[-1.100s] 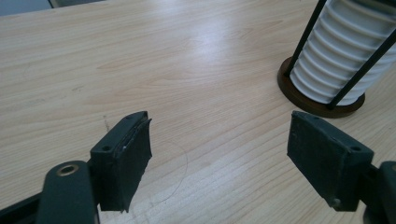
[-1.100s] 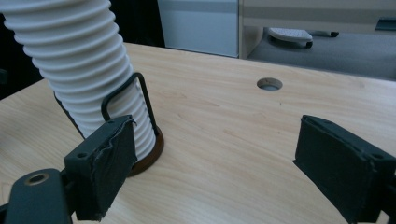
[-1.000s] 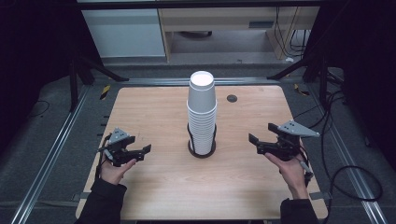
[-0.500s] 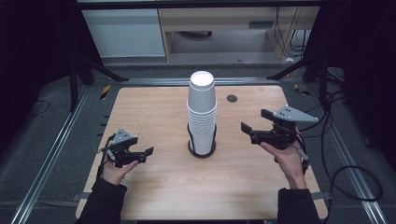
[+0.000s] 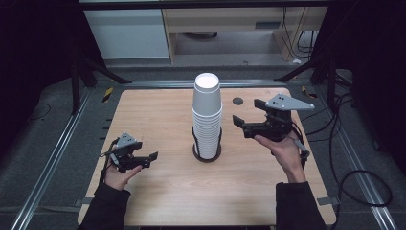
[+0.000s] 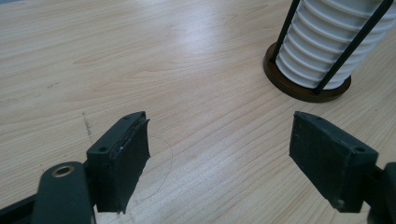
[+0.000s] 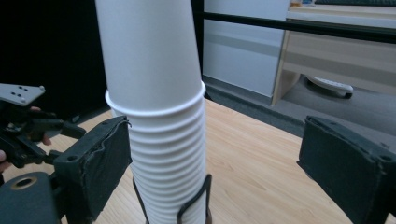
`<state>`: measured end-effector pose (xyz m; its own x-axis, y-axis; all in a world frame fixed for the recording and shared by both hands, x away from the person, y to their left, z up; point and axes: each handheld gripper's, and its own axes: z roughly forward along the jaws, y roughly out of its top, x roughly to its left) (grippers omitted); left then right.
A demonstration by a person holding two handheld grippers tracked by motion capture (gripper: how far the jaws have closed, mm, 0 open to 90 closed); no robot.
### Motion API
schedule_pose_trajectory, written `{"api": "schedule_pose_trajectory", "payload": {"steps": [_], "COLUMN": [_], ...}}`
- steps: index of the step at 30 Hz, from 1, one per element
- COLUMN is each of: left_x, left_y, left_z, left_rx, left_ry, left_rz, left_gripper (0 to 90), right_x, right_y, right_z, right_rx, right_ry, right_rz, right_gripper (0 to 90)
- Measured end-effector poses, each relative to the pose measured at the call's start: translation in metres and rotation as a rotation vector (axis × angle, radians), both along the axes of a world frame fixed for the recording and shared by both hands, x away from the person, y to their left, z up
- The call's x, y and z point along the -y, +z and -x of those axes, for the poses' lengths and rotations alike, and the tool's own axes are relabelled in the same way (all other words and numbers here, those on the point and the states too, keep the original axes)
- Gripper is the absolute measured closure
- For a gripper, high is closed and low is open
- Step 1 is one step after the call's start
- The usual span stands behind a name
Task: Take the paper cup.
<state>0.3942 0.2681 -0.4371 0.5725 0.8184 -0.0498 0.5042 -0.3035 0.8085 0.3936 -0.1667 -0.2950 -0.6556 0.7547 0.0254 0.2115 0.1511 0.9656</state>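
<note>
Holding my right gripper wide open, just right of the tall white paper cup stack. It touches nothing. My left gripper, also wide, rests well apart.

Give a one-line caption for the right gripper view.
Open right claw faces a stack of white paper cups in its black wire holder.

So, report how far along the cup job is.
Nothing looks done: the tall stack of white paper cups stands whole in its dark wire holder. In hand: the right tool, open, is raised beside the stack's upper half. Left: gripping and lifting off the top cup. The left tool is open and low over the wooden table.
</note>
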Motion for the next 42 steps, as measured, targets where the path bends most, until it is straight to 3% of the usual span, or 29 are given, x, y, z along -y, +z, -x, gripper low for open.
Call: {"api": "schedule_pose_trajectory", "payload": {"steps": [19,30,42], "left_x": [0.002,0.000,0.000], "left_y": [-0.003,-0.002,-0.003], "left_z": [-0.001,0.000,-0.001], "left_rx": [-0.008,-0.007,-0.011], "left_ry": [-0.005,0.000,0.001], "left_rz": [-0.012,-0.008,-0.008], "left_gripper": [19.4,19.3,19.1], "right_x": [-0.048,-0.077,-0.091], "right_y": [0.025,0.022,0.010], "right_z": [-0.020,-0.039,-0.055], "right_rx": [0.000,-0.016,-0.051], "right_ry": [0.096,0.111,0.098], "right_rz": [0.012,0.040,0.067], "right_gripper": [7.8,7.3,7.2]}}
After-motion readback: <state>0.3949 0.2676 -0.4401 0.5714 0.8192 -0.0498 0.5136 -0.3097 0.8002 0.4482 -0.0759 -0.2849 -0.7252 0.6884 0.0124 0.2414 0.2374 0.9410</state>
